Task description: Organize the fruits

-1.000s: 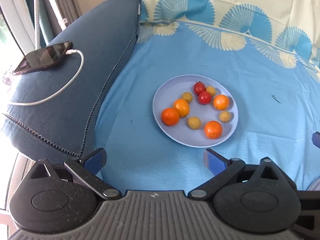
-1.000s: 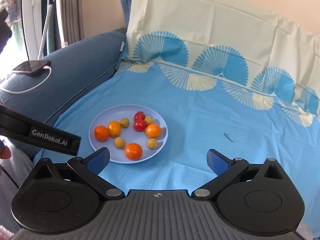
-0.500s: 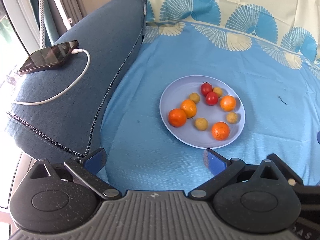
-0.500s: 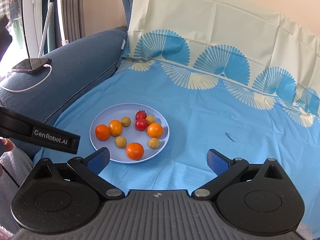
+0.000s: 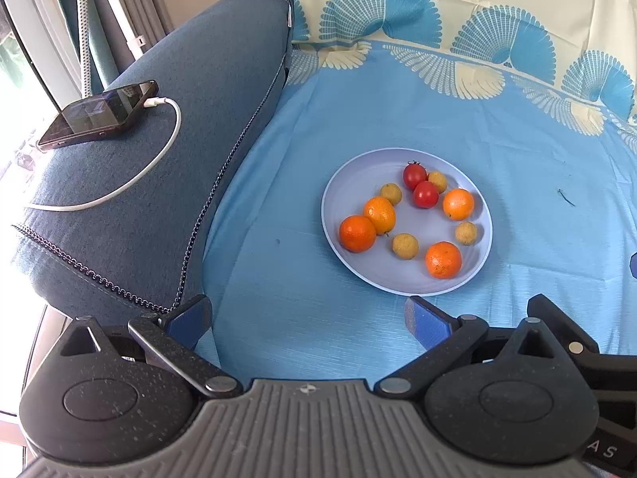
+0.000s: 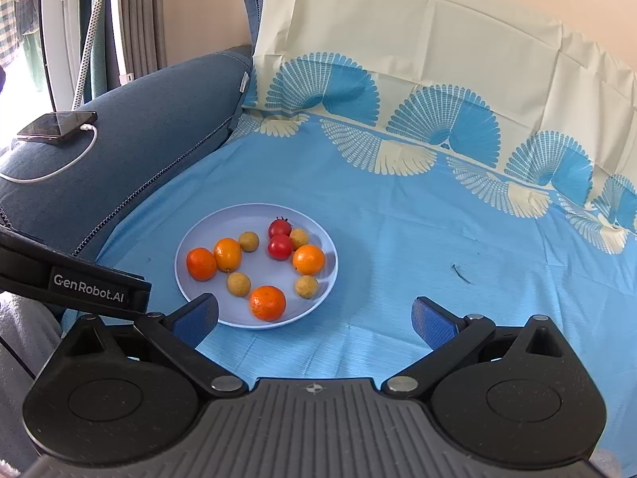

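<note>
Both grippers, left [image 5: 308, 316] and right [image 6: 314, 314], gaped wide, empty, near plate [image 6: 199, 235]; fruit [image 6: 267, 302] lay mixed there, likely awaiting sorting.

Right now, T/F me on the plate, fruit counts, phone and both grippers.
1. All fruit sits on the plate. True.
2. There are three red tomatoes. False: two red tomatoes, touching each other.
3. The left gripper is shut on an orange. False: open, holding nothing.
4. The phone lies on the blue cushion with a white cable plugged in. True.
5. The right gripper is open and empty. True.
</note>
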`<state>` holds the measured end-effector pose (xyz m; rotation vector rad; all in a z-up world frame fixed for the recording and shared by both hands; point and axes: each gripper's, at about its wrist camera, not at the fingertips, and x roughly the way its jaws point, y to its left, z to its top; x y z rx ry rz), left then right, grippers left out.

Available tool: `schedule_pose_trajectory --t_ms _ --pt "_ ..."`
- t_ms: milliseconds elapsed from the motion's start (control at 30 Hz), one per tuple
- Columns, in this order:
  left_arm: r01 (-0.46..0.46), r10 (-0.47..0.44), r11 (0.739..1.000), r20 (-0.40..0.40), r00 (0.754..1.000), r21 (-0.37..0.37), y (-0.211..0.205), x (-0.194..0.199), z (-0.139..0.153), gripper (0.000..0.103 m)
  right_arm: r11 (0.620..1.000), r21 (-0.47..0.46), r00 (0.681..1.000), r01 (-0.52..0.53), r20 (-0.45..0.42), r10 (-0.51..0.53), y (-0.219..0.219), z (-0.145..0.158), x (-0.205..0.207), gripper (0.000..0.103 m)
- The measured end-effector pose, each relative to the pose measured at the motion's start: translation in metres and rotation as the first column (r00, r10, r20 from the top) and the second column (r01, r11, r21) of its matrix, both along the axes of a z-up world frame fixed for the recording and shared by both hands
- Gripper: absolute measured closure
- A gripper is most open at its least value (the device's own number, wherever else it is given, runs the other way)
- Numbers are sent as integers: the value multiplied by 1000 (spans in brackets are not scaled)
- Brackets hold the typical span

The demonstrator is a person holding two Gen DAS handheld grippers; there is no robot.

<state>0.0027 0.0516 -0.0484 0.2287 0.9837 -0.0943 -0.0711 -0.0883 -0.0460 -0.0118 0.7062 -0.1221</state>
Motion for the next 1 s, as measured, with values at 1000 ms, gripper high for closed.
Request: schedule_pose_trajectory --t_ms 1000 --pt "-13 13 999 -18 1000 40 -7 15 -12 0 999 35 1000 1 -20 -1 -9 -10 15 1"
